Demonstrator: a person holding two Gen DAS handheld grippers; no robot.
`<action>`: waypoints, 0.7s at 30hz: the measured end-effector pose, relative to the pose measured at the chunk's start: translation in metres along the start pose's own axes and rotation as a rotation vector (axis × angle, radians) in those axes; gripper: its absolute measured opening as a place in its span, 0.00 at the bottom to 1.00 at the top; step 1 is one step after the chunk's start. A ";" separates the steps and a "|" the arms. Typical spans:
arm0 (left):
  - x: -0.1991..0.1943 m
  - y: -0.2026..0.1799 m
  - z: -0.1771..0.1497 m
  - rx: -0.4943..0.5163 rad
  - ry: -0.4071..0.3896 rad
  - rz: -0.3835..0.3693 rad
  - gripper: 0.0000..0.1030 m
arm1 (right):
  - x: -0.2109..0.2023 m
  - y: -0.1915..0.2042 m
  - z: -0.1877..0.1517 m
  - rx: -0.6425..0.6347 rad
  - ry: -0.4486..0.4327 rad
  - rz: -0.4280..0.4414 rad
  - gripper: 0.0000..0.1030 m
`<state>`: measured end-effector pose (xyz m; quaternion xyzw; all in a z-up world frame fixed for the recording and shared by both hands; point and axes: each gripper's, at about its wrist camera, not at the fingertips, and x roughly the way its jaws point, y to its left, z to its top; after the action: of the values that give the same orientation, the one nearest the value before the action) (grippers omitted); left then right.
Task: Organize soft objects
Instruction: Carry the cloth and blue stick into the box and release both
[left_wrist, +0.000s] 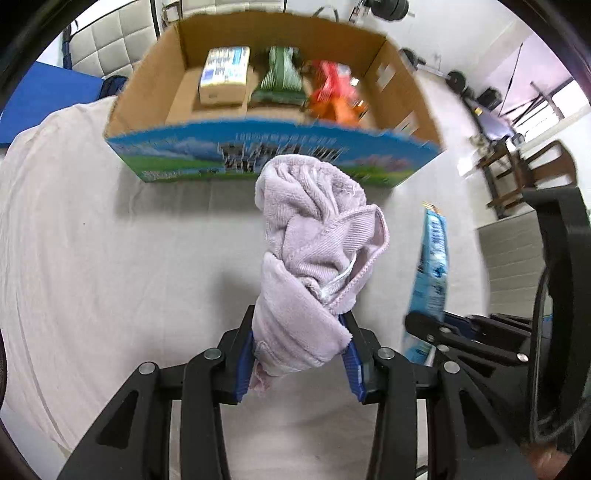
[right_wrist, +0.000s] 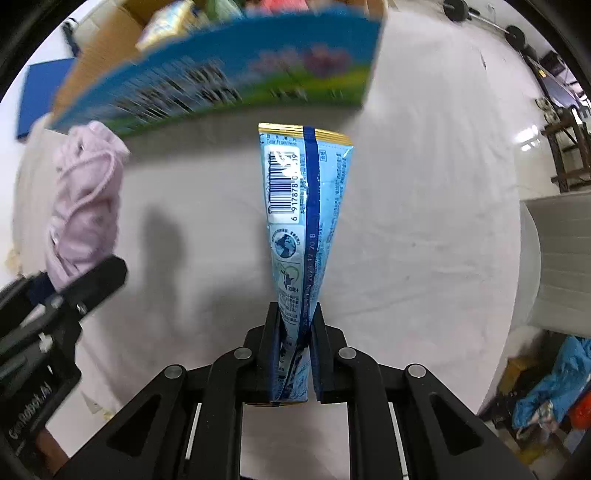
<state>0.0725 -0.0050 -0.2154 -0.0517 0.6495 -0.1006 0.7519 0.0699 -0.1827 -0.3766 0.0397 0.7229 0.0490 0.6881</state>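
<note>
My left gripper (left_wrist: 300, 325) is shut on a bunched lilac towel (left_wrist: 314, 243), held upright above the white-covered table, just short of the open cardboard box (left_wrist: 258, 147). The towel also shows in the right wrist view (right_wrist: 86, 206), with the left gripper's fingers (right_wrist: 96, 280) below it. My right gripper (right_wrist: 295, 317) is shut on a light blue snack pouch (right_wrist: 303, 206), held upright in front of the box (right_wrist: 221, 85). The pouch shows edge-on in the left wrist view (left_wrist: 432, 269).
The box holds a white-and-blue carton (left_wrist: 223, 77), a green striped item (left_wrist: 280, 74) and a red-orange soft item (left_wrist: 336, 92). A white cloth (left_wrist: 110, 258) covers the table. A wooden chair (left_wrist: 535, 173) and gym gear stand at the right.
</note>
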 end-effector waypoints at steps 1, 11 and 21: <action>-0.010 -0.001 0.001 -0.005 -0.015 -0.017 0.37 | -0.010 0.001 0.002 -0.003 -0.014 0.017 0.14; -0.067 0.022 0.065 -0.039 -0.151 -0.065 0.37 | -0.130 0.013 0.050 -0.049 -0.205 0.095 0.14; -0.028 0.074 0.155 -0.138 -0.096 -0.058 0.37 | -0.157 0.046 0.157 0.008 -0.283 0.100 0.14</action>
<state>0.2283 0.0654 -0.1799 -0.1268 0.6165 -0.0746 0.7735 0.2341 -0.1538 -0.2227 0.0847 0.6159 0.0742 0.7798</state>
